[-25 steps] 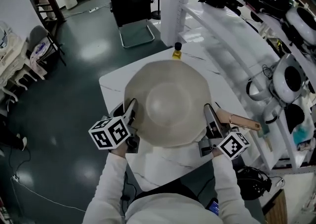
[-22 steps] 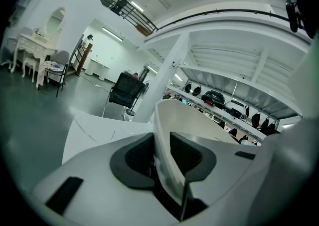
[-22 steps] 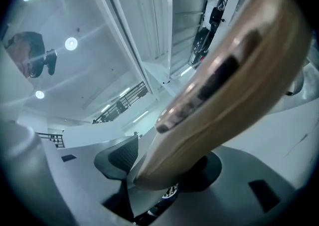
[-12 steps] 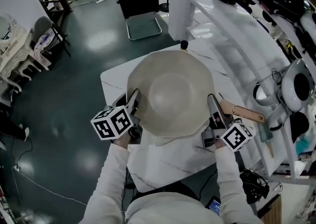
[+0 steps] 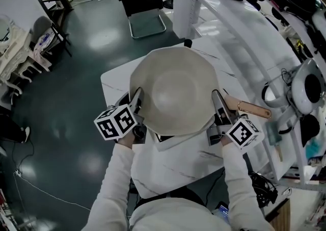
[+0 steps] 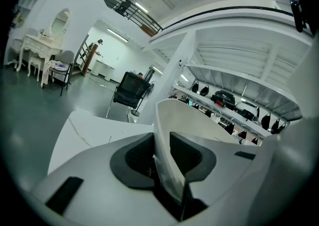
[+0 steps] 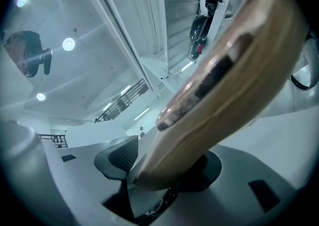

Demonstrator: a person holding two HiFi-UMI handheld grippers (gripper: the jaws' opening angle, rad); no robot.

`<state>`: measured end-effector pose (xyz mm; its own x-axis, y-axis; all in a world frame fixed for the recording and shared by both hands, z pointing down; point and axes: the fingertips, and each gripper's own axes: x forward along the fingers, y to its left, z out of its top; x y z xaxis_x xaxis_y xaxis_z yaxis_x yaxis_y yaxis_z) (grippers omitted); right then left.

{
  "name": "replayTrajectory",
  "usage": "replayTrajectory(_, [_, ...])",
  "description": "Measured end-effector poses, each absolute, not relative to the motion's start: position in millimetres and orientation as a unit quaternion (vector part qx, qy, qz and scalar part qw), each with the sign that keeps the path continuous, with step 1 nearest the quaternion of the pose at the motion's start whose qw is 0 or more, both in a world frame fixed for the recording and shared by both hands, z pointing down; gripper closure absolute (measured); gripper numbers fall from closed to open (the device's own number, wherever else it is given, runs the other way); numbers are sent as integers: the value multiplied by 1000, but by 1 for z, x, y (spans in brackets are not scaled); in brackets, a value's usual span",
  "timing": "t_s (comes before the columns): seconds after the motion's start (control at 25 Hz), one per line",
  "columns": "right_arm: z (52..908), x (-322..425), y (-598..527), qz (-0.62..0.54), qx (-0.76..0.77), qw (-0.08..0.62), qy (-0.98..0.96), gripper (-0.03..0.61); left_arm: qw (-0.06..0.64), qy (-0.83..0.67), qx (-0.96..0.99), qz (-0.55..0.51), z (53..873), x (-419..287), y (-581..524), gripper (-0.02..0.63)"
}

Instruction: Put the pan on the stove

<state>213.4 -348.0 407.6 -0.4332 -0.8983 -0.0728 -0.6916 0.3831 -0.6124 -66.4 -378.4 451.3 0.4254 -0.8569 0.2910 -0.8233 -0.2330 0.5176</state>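
Looking down at this, both grippers are clamped onto the pan [image 5: 174,90], one on each side. The pan is a big cream-coloured one and sits over the middle of the white table [image 5: 114,84], covering most of the top. Whether it's resting on the table or held just above it, I honestly can't tell from here. The left gripper [image 5: 136,97] is at the pan's left edge, above the table's left side. Its jaws are only a little apart, with the thin cream rim standing upright between the two dark pads and pinched from both sides (the gap is just as wide as the wall is thick). The right gripper [image 5: 218,103] is over the table's right side and has hold of the wooden handle [image 5: 249,108]. Its own view shows the near end of that tan handle wedged between the pads, so the jaws sit a bit wider there. The rest of the handle sticks out past the table's right edge, toward the white shelving [image 5: 244,26] that runs along that side. Something dark peeks out under the pan's near rim, over the near part of the table, but I can't make out what it is. A black office chair [image 5: 145,0] stands on the floor beyond the table's far edge.
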Motion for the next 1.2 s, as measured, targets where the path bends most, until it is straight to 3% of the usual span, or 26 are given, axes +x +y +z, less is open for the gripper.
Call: replayTrajectory(1.2, [433,217,-358,-281,-497,221,791,322,328,-532,780,-22,473,-66,-382,500])
